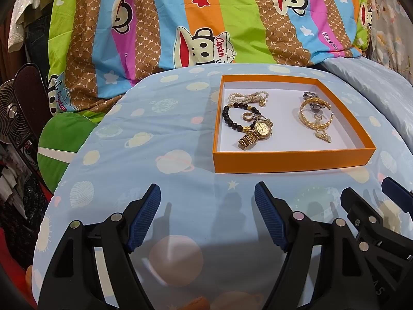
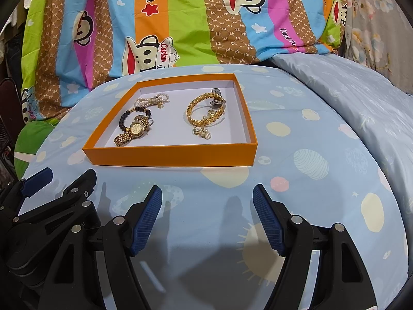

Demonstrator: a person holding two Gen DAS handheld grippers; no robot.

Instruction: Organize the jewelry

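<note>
An orange box [image 1: 291, 161] [image 2: 170, 158] with a white floor rests on a pale blue planet-print cloth. Inside on the left lie a gold watch [image 1: 259, 131] [image 2: 133, 131], a black bead bracelet [image 1: 229, 118] [image 2: 126, 120] and a pearl bracelet [image 1: 247, 96] [image 2: 152, 100]. On the right lie gold braided bangles [image 1: 313, 117] [image 2: 205, 111], small earrings [image 1: 324, 137] [image 2: 202, 130] and a silver piece [image 1: 309, 95] [image 2: 218, 95]. My left gripper [image 1: 207, 215] and my right gripper [image 2: 207, 215] hover side by side before the box, both open with nothing between their fingers.
A striped cartoon-monkey bedsheet [image 1: 206, 18] rises behind the cloth-covered surface [image 1: 155, 134]. A pale blue quilt [image 2: 361, 98] lies to the right. A green cushion [image 1: 64, 139] and a small fan [image 1: 13, 113] sit off the left edge.
</note>
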